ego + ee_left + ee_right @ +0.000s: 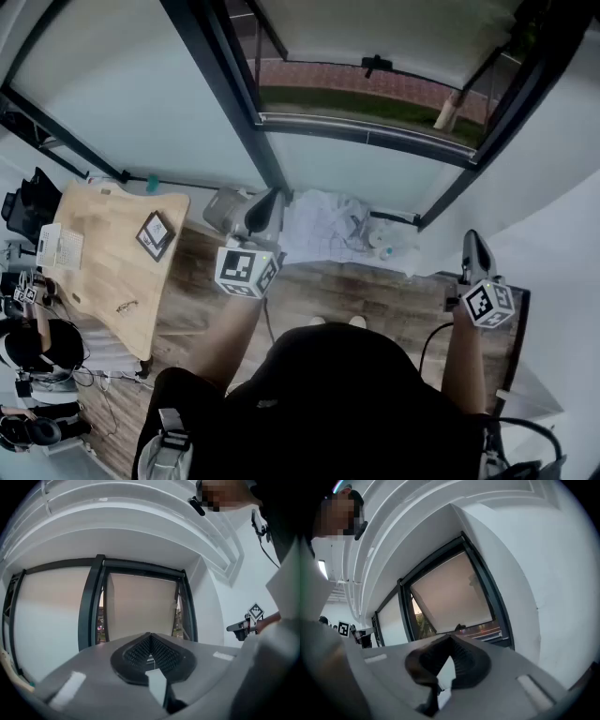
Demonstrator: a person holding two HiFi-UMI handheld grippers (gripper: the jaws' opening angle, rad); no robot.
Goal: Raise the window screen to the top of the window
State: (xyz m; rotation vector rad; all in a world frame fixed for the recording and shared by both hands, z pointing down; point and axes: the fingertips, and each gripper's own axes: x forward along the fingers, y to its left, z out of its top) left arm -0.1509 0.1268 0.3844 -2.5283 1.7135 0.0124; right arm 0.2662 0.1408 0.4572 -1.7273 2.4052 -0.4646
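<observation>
A person stands before a dark-framed window [234, 94] with a gripper in each hand. Both sets of jaws are clenched on nothing, and both are held level and well apart from the glass. The left gripper [267, 204] and right gripper [474, 246] flank the window screen [375, 28], which hangs flat in the right-hand pane. It is drawn most of the way down, with a strip of outdoors showing beneath it.

Its bottom bar [319, 62] runs side to side across the pane, with a small dark handle [377, 65] near its middle. The sheet's travel is straight up.

The likely trouble is the handle, which is small, so jaws opened late or closed off-centre could miss it. A lift from one end may also cock the bar and bind it in the frame. A weak hold could let the screen slip back down.
</observation>
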